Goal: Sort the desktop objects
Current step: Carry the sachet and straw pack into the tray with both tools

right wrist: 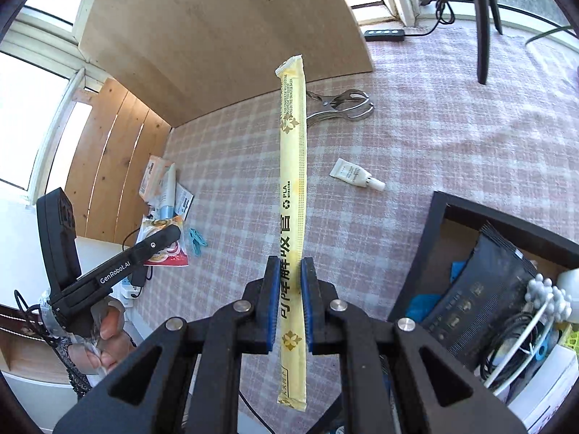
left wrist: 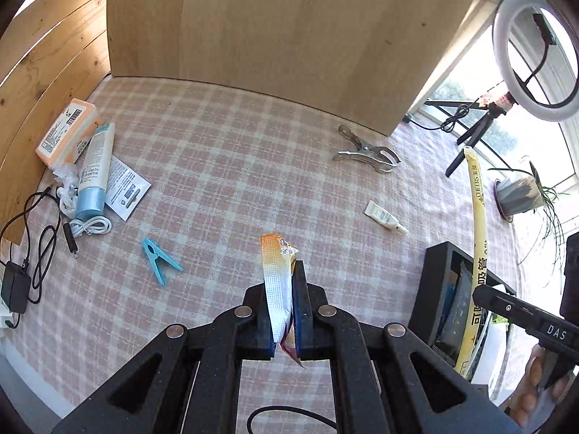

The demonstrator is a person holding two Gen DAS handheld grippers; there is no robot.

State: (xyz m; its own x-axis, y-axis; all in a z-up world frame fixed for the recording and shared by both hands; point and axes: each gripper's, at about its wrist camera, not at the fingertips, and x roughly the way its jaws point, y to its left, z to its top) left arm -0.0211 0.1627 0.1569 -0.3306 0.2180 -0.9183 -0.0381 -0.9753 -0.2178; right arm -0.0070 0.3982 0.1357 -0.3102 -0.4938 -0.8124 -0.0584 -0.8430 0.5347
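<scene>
My left gripper [left wrist: 289, 271] is shut on an orange and white snack packet [left wrist: 277, 267], held above the checked tablecloth [left wrist: 235, 166]. The right wrist view shows that same gripper [right wrist: 173, 233] at the left with the packet [right wrist: 163, 249] in it. My right gripper [right wrist: 292, 264] is shut on a long yellow straw packet [right wrist: 293, 166], which sticks up past the fingers. Seen from the left wrist, the straw packet [left wrist: 479, 224] rises over a black box [left wrist: 434, 282] at the right. That box [right wrist: 438, 217] holds a dark pouch and cables.
A metal clip [left wrist: 365, 153], a small white tube [left wrist: 385, 217] and a blue clothespin [left wrist: 159, 258] lie on the cloth. At the left are an orange box [left wrist: 68, 132], a blue-capped tube [left wrist: 96, 173], a white cable [left wrist: 90, 226] and a black charger [left wrist: 14, 289]. A wooden board [left wrist: 271, 29] stands behind.
</scene>
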